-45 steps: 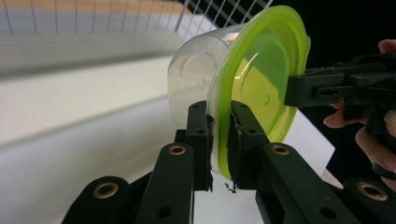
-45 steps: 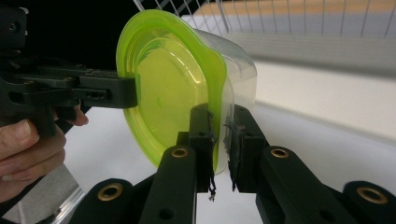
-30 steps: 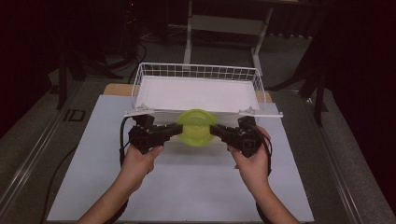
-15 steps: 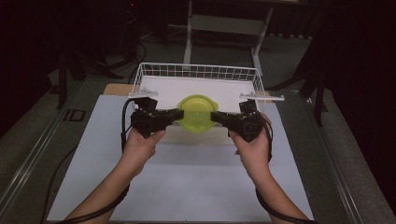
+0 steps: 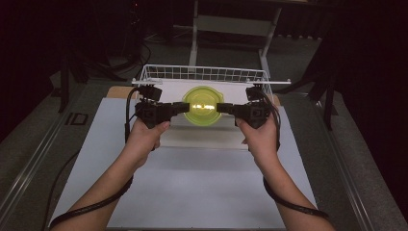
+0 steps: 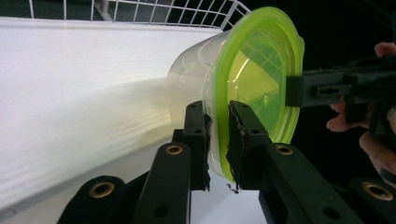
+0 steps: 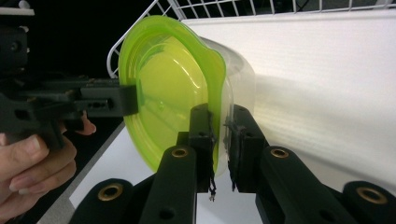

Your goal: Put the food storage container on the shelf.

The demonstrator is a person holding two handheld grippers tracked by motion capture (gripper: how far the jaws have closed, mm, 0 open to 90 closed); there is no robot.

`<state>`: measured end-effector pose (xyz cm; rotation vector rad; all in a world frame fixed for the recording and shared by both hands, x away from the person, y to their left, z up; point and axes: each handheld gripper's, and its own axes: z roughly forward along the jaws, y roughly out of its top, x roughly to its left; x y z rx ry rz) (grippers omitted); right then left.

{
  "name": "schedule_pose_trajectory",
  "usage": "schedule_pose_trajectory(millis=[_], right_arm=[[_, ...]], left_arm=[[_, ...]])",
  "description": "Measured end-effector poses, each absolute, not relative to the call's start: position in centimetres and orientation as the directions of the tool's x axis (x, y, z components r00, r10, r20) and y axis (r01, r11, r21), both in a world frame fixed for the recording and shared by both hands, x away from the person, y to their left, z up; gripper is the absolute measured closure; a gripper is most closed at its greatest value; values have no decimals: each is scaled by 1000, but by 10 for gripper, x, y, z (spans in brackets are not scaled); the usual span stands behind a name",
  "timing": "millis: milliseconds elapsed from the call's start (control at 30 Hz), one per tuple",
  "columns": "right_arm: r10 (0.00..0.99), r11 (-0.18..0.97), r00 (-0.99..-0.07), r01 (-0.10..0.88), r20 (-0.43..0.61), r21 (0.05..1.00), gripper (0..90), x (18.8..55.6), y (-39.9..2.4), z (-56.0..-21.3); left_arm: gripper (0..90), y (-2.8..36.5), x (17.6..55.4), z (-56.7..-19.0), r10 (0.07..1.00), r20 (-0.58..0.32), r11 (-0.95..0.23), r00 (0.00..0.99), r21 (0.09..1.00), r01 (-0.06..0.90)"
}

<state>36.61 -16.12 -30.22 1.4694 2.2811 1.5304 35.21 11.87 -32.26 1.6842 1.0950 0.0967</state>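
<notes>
**Watcher:** High view is showing the tub [image 5: 202,105] hanging over the near edge of the wire basket [image 5: 159,73]. How is it handling?

**Me:** Feeling light and probably empty. I'm pinching its rim on both sides: left claw [image 5: 186,107] and right claw [image 5: 219,108]. My left claw's jaws have just been easing apart a little, though the rim is still sitting between them. The green lid [image 6: 261,88] is thin, bendy plastic and slippery, so I'm judging the stiff rim as the best place to grip.

**Watcher:** Anything blocking you?

**Me:** I'm minding the basket's front wire and the white liner [image 7: 327,70] below. The table [image 5: 192,192] around it is posing no obstacle.
</notes>
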Motion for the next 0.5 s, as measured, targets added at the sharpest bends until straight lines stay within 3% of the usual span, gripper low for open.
schedule_pose_trajectory(millis=[133,333,400,500], right_arm=[[705,64,-532,707,470,704,812,378,-161,-302],[693,38,-493,753,525,657,812,392,-163,-303],[691,32,-483,764,538,644,811,396,-165,-303],[695,5,-454,778,557,628,811,400,-168,-304]], left_arm=[[741,119,363,-324,674,-476,17,565,775,632],[624,115,368,-323,686,-425,-18,591,802,597],[620,113,367,-324,711,-370,-50,597,821,568],[590,114,370,-327,714,-375,-55,591,812,582]])
